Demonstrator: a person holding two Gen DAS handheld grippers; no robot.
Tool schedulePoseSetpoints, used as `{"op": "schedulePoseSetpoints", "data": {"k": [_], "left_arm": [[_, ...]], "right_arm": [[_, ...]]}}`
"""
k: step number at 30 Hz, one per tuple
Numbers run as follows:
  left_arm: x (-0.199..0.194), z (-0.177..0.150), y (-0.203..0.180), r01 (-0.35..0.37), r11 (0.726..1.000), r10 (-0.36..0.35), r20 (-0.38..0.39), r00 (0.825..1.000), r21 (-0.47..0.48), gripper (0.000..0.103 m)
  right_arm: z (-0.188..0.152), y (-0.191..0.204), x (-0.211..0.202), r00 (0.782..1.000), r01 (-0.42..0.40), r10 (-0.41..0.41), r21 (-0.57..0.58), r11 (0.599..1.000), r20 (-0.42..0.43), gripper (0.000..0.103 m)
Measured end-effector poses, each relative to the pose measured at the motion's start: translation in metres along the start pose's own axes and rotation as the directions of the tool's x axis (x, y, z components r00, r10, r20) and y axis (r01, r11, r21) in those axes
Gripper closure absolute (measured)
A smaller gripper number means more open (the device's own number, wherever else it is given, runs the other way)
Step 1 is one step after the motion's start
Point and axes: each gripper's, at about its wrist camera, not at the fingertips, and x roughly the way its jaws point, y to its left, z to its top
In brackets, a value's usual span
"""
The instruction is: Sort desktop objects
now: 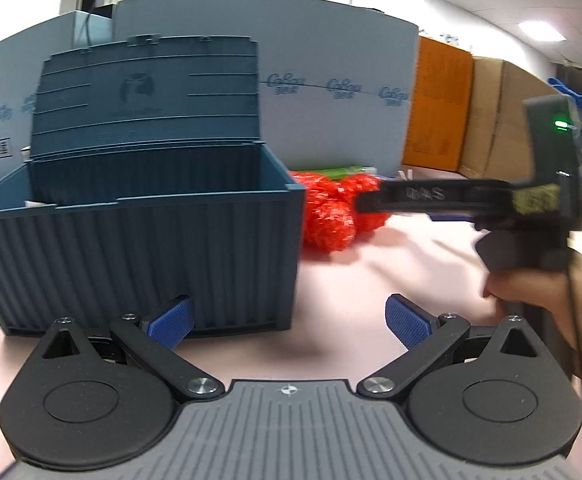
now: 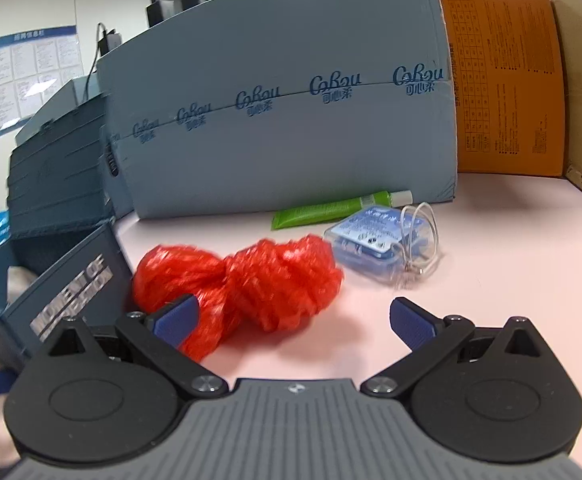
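Left gripper (image 1: 289, 320) spread wide, empty, low centre before the blue bin (image 1: 139, 240). Right gripper (image 2: 293, 320) likewise wide, empty, over the red bag (image 2: 239, 276) mid-frame; green tube (image 2: 331, 208) and blue packet (image 2: 375, 240) beyond, upper right.

A dark teal storage box (image 1: 139, 240) with ribbed walls stands on the pink table, its lid tipped up and open behind it. Just beside the box lies a crumpled red plastic bag (image 2: 243, 280). Beyond the bag, a green tube (image 2: 331, 210) with a white cap lies flat, and near it a small clear blue case (image 2: 371, 246) with a wire loop (image 2: 421, 240) on top.
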Motion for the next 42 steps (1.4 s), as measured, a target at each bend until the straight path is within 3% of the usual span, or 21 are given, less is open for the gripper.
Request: {"op": "schedulePoseSetpoints", "data": {"k": [7,8,11,15,28,37,40,42], "left_arm": [[0.004,0.000,0.005,0.058,0.997,-0.059,-0.012,0.998,-0.041,0.001],[0.004,0.000,0.004,0.056,0.998,-0.057,-0.014,0.998,-0.041,0.001],[0.007,0.000,0.003,0.049,0.998,-0.050,-0.024,0.998,-0.040,0.001],[0.010,0.000,0.003,0.040,0.998,-0.041,-0.042,0.998,-0.041,0.001],[0.014,-0.001,0.001,0.026,0.999,-0.028,-0.071,0.997,-0.026,0.001],[0.017,-0.001,-0.010,-0.002,0.999,0.005,-0.092,0.996,0.042,0.001],[0.018,-0.002,-0.014,-0.012,0.997,0.020,-0.101,0.995,0.073,0.001],[0.019,-0.002,-0.017,-0.020,0.995,0.030,-0.107,0.994,0.093,0.001]], "right_arm": [[0.008,-0.004,0.020,0.999,-0.034,0.034,0.011,0.999,-0.031,0.001],[0.008,-0.005,0.022,0.998,-0.045,0.046,0.012,0.999,-0.044,0.008],[0.009,-0.005,0.024,0.996,-0.066,0.067,0.020,0.998,-0.063,0.042],[0.006,-0.005,0.018,0.995,-0.073,0.075,0.027,0.997,-0.064,0.053],[-0.020,-0.017,-0.043,0.995,-0.084,0.087,0.084,0.993,-0.040,0.055],[-0.043,-0.032,-0.097,0.997,-0.061,0.066,0.129,0.990,-0.033,0.054],[-0.048,-0.030,-0.111,0.997,-0.063,0.068,0.123,0.990,-0.039,0.050],[-0.053,-0.030,-0.120,0.996,-0.078,0.082,0.123,0.989,-0.032,0.042]]}}
